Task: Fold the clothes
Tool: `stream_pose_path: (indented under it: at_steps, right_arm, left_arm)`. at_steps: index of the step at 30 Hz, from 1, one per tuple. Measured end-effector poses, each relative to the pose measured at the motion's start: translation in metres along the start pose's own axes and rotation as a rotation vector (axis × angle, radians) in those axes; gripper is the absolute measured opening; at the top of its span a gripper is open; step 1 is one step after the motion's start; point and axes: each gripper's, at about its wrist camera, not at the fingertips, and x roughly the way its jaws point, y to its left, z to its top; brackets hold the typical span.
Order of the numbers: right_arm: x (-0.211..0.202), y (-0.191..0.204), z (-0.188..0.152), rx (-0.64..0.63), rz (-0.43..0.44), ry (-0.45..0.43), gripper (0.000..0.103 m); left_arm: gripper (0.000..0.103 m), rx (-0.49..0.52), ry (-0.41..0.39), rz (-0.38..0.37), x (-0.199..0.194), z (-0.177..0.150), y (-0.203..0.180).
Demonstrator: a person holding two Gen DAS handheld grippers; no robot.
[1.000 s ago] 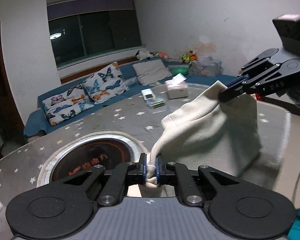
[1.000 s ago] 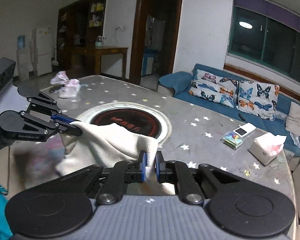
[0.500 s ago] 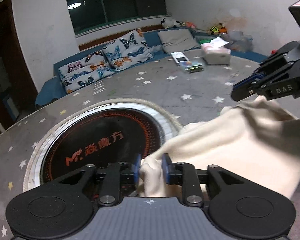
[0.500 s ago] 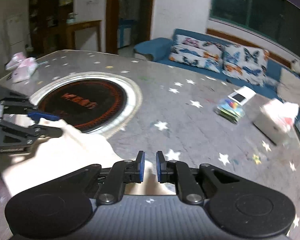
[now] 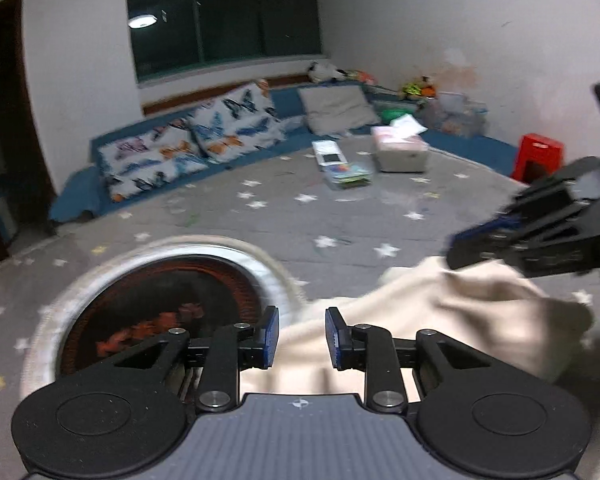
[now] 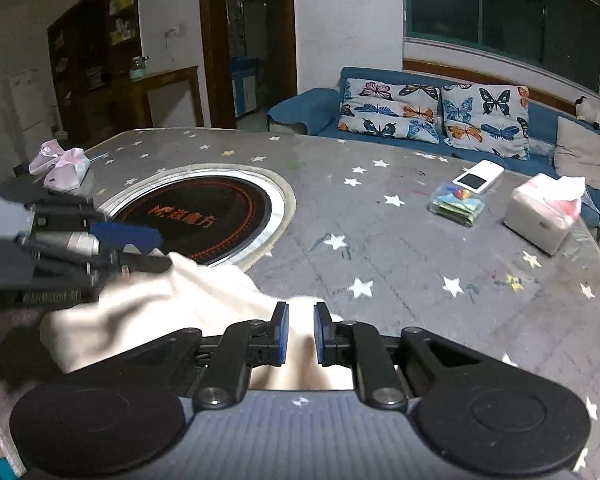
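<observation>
Cream fleece is what the garment [image 5: 440,320] looks like, a soft bundle lying in rumpled folds on the grey star-print table cover [image 6: 400,248], just beside the round black-and-orange cooktop [image 6: 204,216] set into the table. In the right wrist view the cloth [image 6: 172,300] spreads from the camera's own fingers leftward to the other tool.

The left gripper [image 5: 298,338] has its blue-padded jaws spread apart, with cloth lying in the gap between them and neither pad pressing it. The right gripper [image 6: 299,334] also stands with its jaws parted, a narrower gap, and the cream fabric runs beneath and between them unpinched. In the left wrist view the right gripper [image 5: 472,248] appears blurred at the far edge of the bundle, its tips just above or touching the cloth; which one cannot be told. Likewise the left gripper [image 6: 140,248] shows in the right wrist view at the bundle's left edge.

Farther out on the table sit a white tissue box [image 6: 540,216], a small clear packet of colourful things [image 6: 458,204] and a white device with a dark screen [image 6: 478,176]. A pink crumpled item [image 6: 62,164] lies near the far left corner. Beyond the table runs a blue sofa [image 6: 308,110] with butterfly-print cushions [image 6: 432,114].
</observation>
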Motion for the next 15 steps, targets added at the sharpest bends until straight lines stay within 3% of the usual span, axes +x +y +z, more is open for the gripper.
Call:
stream_pose_path:
  at_steps: [6, 10, 15]
  right_arm:
    - [0.028, 0.008, 0.010, 0.007, 0.040, 0.017, 0.012]
    - [0.054, 0.014, 0.004, -0.016, 0.017, 0.072, 0.012]
    - [0.055, 0.012, 0.002, -0.025, -0.007, 0.060, 0.018]
  left_arm:
    - [0.026, 0.008, 0.031, -0.028, 0.025, 0.004, -0.014]
    - [0.026, -0.010, 0.065, -0.013, 0.043, 0.002, -0.010]
    - [0.028, -0.017, 0.064, -0.010, 0.045, -0.002, -0.008]
